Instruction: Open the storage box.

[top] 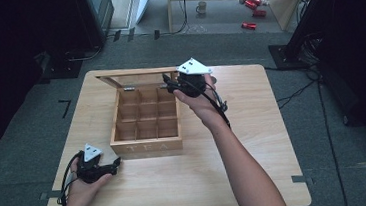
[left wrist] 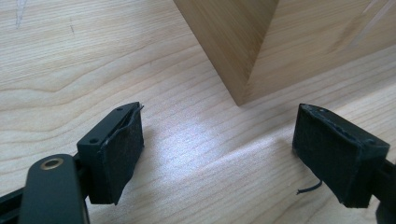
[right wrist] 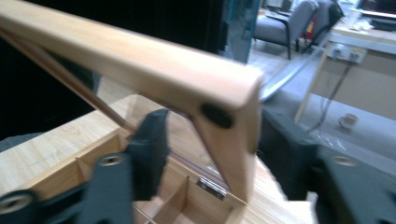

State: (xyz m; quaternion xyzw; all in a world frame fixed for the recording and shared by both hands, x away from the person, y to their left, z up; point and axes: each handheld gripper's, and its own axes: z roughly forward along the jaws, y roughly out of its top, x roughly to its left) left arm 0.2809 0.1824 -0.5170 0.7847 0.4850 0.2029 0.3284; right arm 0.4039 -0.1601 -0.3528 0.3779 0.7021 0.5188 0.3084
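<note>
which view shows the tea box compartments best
The high view: it looks down into the open tea box, so the whole grid of compartments shows, all empty. The right gripper view catches a few dividers under the raised lid, blurred. The left gripper view shows one outer corner of the box on the table.

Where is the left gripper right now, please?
In the high view, the left gripper rests on the table near its front left, jaws open beside the tea box's front-left corner.

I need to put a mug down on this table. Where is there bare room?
Bare wood lies right of the tea box out to the table edge, and along the near edge. The left tongs crowd the box's near-left corner; the right tongs work at the lid.
</note>
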